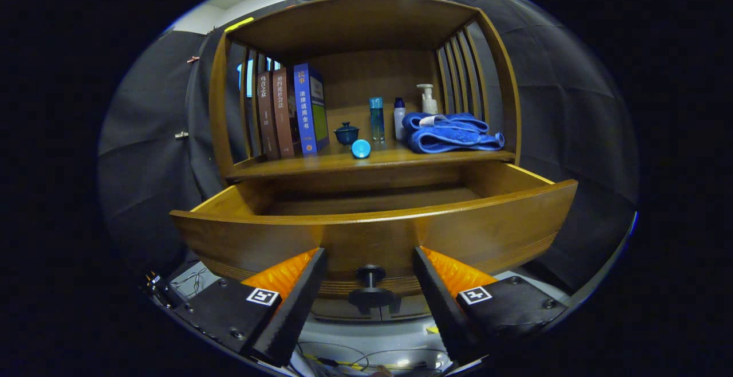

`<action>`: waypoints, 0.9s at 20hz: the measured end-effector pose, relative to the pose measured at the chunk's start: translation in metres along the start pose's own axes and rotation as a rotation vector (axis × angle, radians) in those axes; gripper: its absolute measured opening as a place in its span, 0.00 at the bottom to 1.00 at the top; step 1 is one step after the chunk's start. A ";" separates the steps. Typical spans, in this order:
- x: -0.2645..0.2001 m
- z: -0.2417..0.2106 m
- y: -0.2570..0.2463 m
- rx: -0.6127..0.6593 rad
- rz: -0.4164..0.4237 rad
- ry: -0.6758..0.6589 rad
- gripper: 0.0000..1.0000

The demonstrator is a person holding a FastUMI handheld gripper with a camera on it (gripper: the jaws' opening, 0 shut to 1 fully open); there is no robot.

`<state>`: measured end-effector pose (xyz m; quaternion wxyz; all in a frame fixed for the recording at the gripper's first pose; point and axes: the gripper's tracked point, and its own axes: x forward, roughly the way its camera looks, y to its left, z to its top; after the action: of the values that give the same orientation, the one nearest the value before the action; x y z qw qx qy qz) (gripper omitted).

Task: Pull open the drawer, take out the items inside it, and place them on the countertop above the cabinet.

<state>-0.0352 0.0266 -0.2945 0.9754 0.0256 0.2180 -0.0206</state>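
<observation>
The wooden drawer [469, 228] stands pulled out of the cabinet toward me. Its curved front panel hides most of the inside, and the strip of drawer floor [372, 200] that shows is bare. The dark round knob [371, 288] sits low on the front panel, between my two fingers. My gripper [369, 251] is open, with one finger on each side of the knob and a gap between each finger and it. The countertop [343, 162] lies just above and behind the drawer.
On the countertop stand three books [286, 110] at the left, a dark teacup [346, 133], a round blue thing [361, 148], a tall blue bottle [376, 118], a white bottle [400, 118], a pump bottle [427, 99] and a folded blue towel [449, 132]. Slatted wooden sides enclose the shelf.
</observation>
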 end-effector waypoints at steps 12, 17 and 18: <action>0.080 0.023 0.002 -0.031 -0.004 -0.063 1.00; 0.101 0.029 0.003 -0.037 -0.006 -0.071 1.00; 0.104 0.029 0.003 -0.041 -0.006 -0.072 0.99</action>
<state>0.0711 0.0251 -0.3123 0.9829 0.0040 0.1832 -0.0201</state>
